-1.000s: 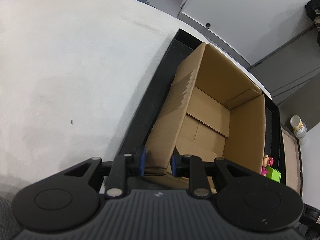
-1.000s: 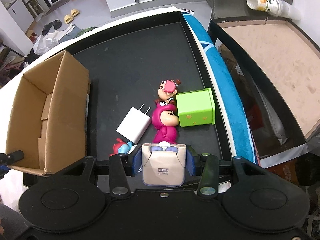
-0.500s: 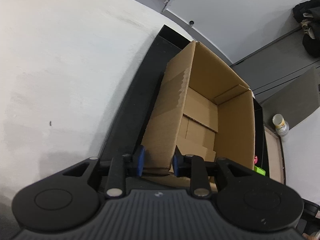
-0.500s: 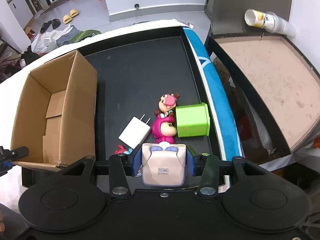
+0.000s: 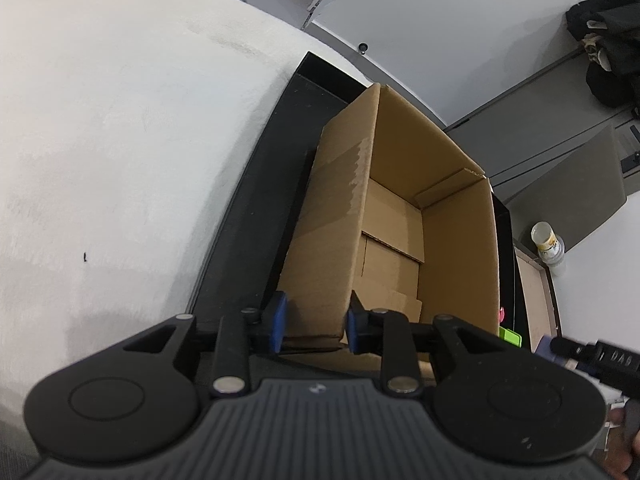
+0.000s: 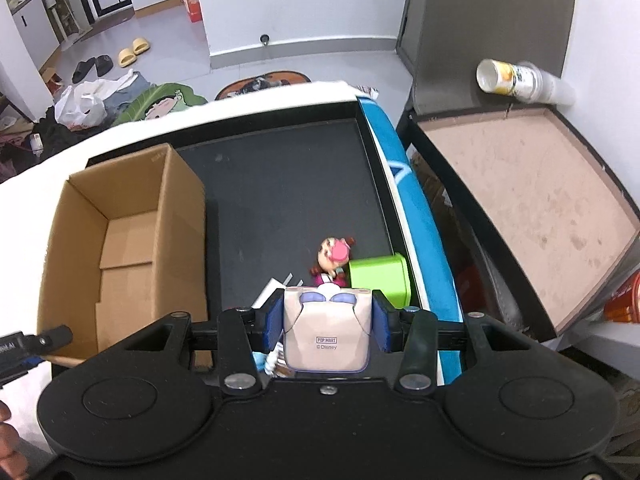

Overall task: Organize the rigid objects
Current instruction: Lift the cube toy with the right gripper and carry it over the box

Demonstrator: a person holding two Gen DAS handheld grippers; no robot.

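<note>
Right hand-held gripper [image 6: 327, 328]: clenched on a pale boxy toy [image 6: 326, 336], blue pads flat against its two sides, toy clear of the tray [image 6: 280, 184]. Toy bears a small printed label on its near face.

Left hand-held gripper [image 5: 313, 322]: pads pinch the near corner of the carton [image 5: 456, 240], one pad outside the wall, one inside. Grip looks firm; it steadies the carton.

Just beyond the held toy, on the tray floor: white charger [image 6: 276, 294], mostly hidden; pink doll [image 6: 334, 258]; green box [image 6: 380, 280] touching the doll. All near the tray's right wall.

Carton stands on the tray's left side, open top, nothing visible inside. Well apart from the loose items.

Farther: blue strip [image 6: 416, 240] along the tray's right edge, then a brown board [image 6: 520, 200] with a cup [image 6: 516, 80] lying at its far corner.

Step in hand, as I judge it: carry of the first toy toward the carton. Task barely begun, four pieces out.

Next move calls for a swing left over the carton mouth, clearing its right wall, then a low release inside. Left grip should hold so the carton does not tip.
</note>
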